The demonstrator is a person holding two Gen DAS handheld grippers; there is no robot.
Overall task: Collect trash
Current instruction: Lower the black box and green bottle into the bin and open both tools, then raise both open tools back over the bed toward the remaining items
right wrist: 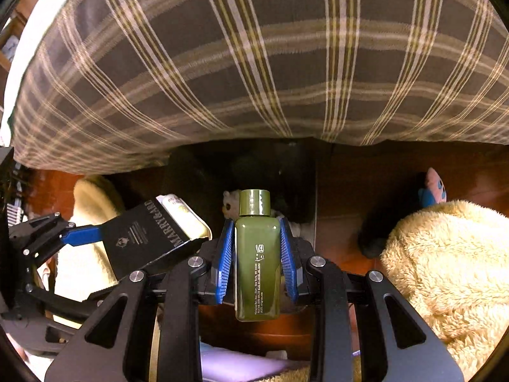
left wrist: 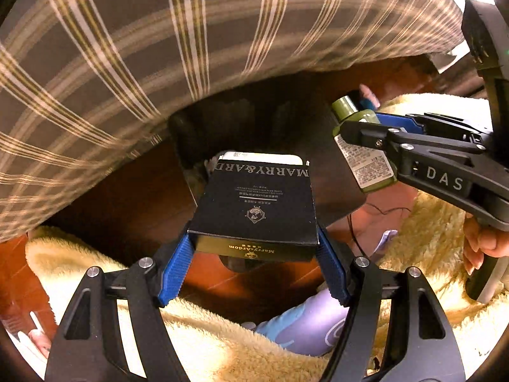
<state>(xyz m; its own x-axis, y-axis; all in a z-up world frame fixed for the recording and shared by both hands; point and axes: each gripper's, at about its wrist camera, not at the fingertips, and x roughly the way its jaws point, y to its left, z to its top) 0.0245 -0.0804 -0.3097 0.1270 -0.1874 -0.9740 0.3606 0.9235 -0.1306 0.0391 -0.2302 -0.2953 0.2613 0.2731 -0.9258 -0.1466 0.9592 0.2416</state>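
Observation:
A black carton printed "MARRY&ARD" (left wrist: pixel 254 203) sits between the blue pads of my left gripper (left wrist: pixel 254 242), which is shut on its lower end. A white item pokes out of the carton's far end. My right gripper (right wrist: pixel 256 226) is shut on an olive-green bottle (right wrist: pixel 257 270) with its cap pointing away. Both grippers point steeply down over a dark bin (right wrist: pixel 280 172) with pale crumpled waste (right wrist: pixel 229 205) inside. In the left wrist view the right gripper (left wrist: pixel 362 121) and the bottle (left wrist: pixel 366 162) hang at the right. In the right wrist view the carton (right wrist: pixel 143 238) is at the left.
A plaid bedcover (left wrist: pixel 159 47) overhangs the far side of the bin. Cream fleecy fabric (left wrist: pixel 429 238) lies left and right, over a red-brown wooden floor (left wrist: pixel 127 197). A lilac slipper (left wrist: pixel 305 324) is below. A pink and blue plush thing (right wrist: pixel 432 187) lies to the right.

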